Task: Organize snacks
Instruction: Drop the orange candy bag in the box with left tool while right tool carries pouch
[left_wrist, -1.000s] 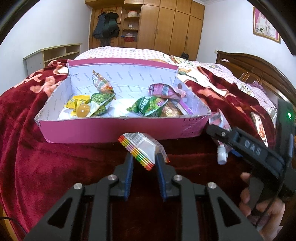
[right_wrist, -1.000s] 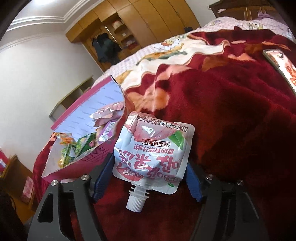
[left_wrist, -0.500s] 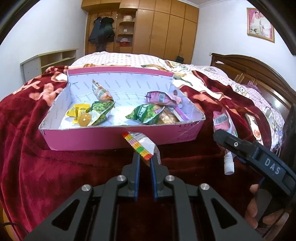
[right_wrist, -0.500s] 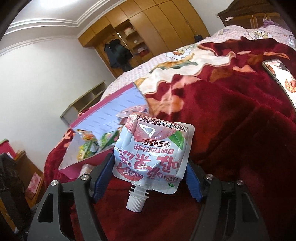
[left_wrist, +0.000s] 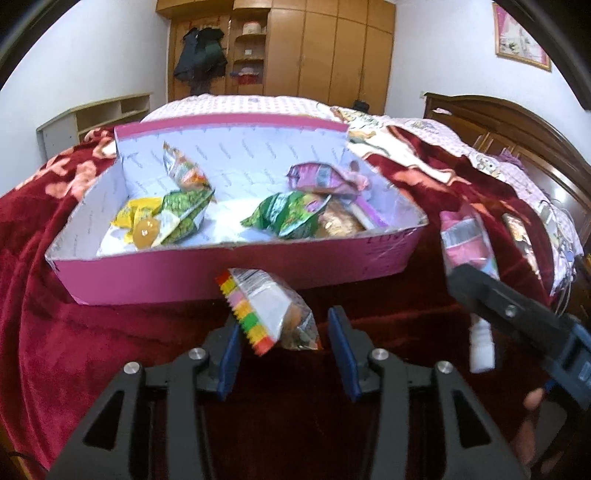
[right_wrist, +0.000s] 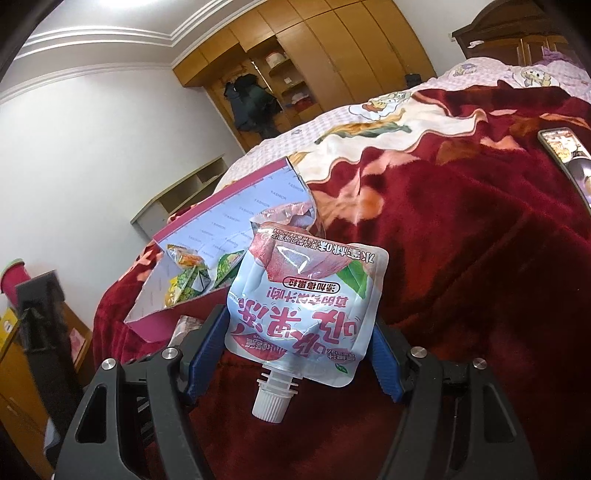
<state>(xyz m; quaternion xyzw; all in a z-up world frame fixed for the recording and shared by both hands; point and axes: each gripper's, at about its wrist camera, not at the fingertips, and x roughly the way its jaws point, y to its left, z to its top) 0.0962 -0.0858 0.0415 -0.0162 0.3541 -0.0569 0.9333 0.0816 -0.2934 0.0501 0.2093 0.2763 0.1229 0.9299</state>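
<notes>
My left claw (left_wrist: 284, 350) gapes wide around the packet (left_wrist: 271, 308), low centre, before the box (left_wrist: 236, 273). My right claw (right_wrist: 295, 354) grips the pouch (right_wrist: 306, 306), spout down.

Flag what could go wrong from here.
1. The left gripper is open and the rainbow-edged packet sits loose between its fingers, short of the pink box's near wall. It may land on the blanket.
2. The right gripper pinches the jelly pouch by its side edges, so it could slip.
</notes>
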